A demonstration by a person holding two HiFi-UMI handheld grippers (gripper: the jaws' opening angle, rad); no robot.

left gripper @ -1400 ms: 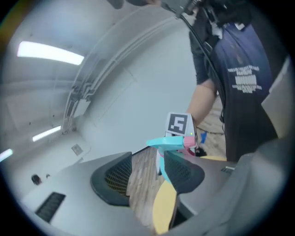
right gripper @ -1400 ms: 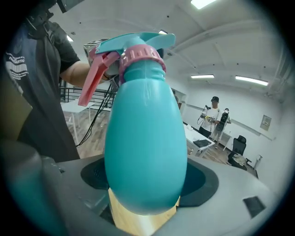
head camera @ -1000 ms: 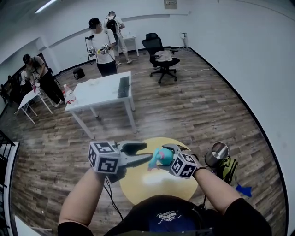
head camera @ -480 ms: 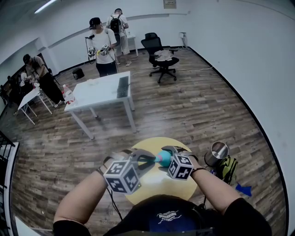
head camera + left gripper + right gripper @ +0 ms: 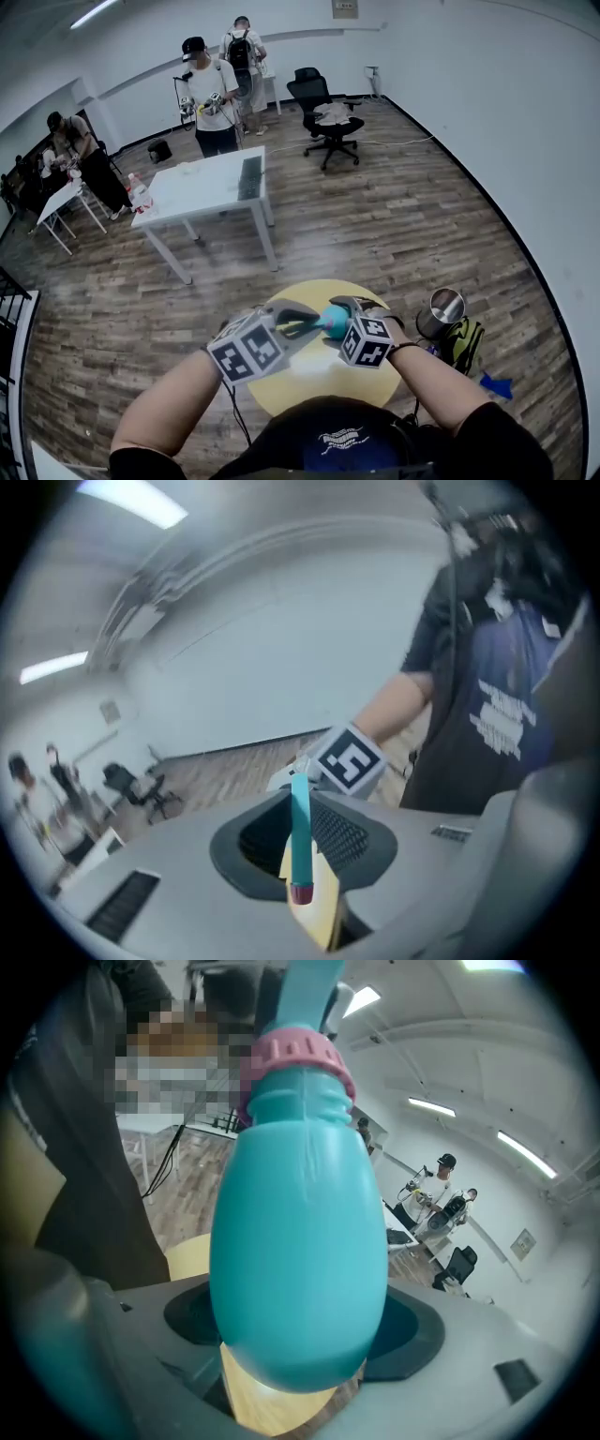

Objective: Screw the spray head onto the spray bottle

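Observation:
My right gripper (image 5: 339, 317) is shut on the teal spray bottle (image 5: 300, 1260), whose round body fills the right gripper view. A pink collar (image 5: 298, 1058) rings its neck, and the teal spray head (image 5: 309, 993) rises above it. In the head view the bottle (image 5: 333, 321) hangs over the yellow round table (image 5: 309, 377). My left gripper (image 5: 311, 324) reaches in from the left. Its jaws have just been closing, and they now pinch a thin teal part of the spray head (image 5: 300, 841) with a dark red end. The right gripper's marker cube (image 5: 349, 759) shows behind it.
A metal cup (image 5: 441, 312) and a green bag (image 5: 465, 343) stand right of the yellow table. Further back are a white table (image 5: 211, 183), a black office chair (image 5: 323, 117) and several people (image 5: 208, 94) on the wooden floor.
The left gripper has rolled, dropped and come in to the bottle's top. Its jaws, wide apart a second ago, have closed on the spray head. The right gripper has held still.

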